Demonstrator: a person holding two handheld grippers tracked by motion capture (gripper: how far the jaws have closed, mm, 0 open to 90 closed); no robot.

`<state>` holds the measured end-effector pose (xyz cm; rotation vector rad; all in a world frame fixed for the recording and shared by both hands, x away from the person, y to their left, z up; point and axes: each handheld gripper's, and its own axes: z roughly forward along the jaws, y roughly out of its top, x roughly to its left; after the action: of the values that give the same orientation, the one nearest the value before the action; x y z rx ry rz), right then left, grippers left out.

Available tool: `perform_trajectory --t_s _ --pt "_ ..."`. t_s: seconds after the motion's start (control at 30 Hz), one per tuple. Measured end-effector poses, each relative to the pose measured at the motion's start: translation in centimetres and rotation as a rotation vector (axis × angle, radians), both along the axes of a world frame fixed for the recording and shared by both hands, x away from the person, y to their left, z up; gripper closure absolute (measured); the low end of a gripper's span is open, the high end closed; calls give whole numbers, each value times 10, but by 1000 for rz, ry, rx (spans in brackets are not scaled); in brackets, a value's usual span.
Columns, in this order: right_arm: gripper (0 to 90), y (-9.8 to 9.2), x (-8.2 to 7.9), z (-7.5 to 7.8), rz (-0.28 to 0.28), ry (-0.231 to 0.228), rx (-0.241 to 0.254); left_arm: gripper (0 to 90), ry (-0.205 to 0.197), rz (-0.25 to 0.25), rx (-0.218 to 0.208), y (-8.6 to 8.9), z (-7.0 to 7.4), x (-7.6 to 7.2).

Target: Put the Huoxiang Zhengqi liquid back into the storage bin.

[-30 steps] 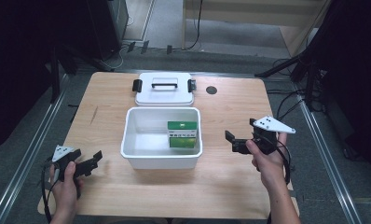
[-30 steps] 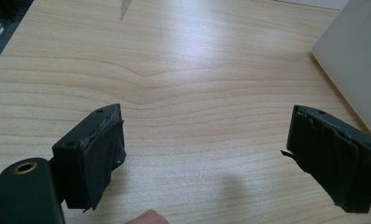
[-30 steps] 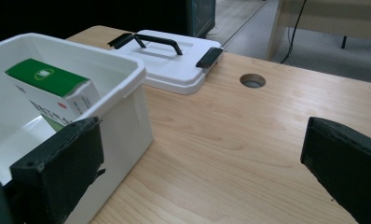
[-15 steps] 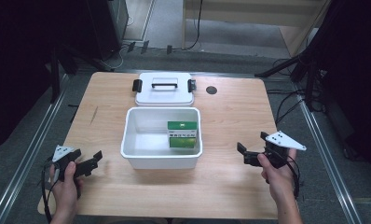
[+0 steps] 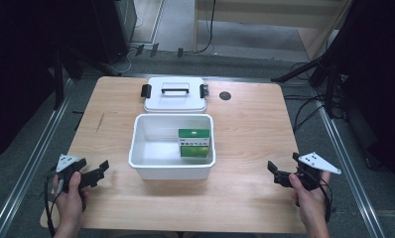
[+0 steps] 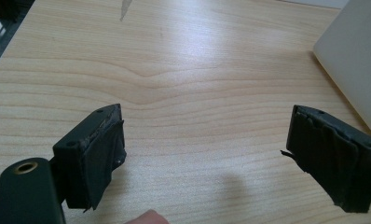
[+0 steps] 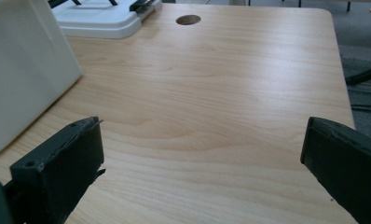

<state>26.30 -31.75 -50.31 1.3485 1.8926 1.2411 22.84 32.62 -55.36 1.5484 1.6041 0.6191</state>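
On my wooden desk (image 5: 245,129) the white box (image 5: 171,171) sits open, green packet (image 5: 194,143) inside at its right. My right tongs (image 5: 277,174) have drawn back right of the box, empty, jaws apart; left tongs (image 5: 98,171) likewise apart. Lid (image 5: 175,94) waits behind the box.

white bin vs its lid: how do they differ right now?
The white bin sits open near the table's middle; the lid lies flat behind it, apart from it. The bin holds a green box; the lid carries a black handle and side latches. Both are white plastic.
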Motion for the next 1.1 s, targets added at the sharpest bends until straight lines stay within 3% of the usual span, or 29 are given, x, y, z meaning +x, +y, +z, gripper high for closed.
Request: perform_trajectory --t_s 0.53,1.1 --pt "0 -37 -22 -24 -84 37 -22 123 0 0 1 0 0 0" --pt "0 -62 -46 -35 -136 37 -30 125 3 -2 5 0 0 0"
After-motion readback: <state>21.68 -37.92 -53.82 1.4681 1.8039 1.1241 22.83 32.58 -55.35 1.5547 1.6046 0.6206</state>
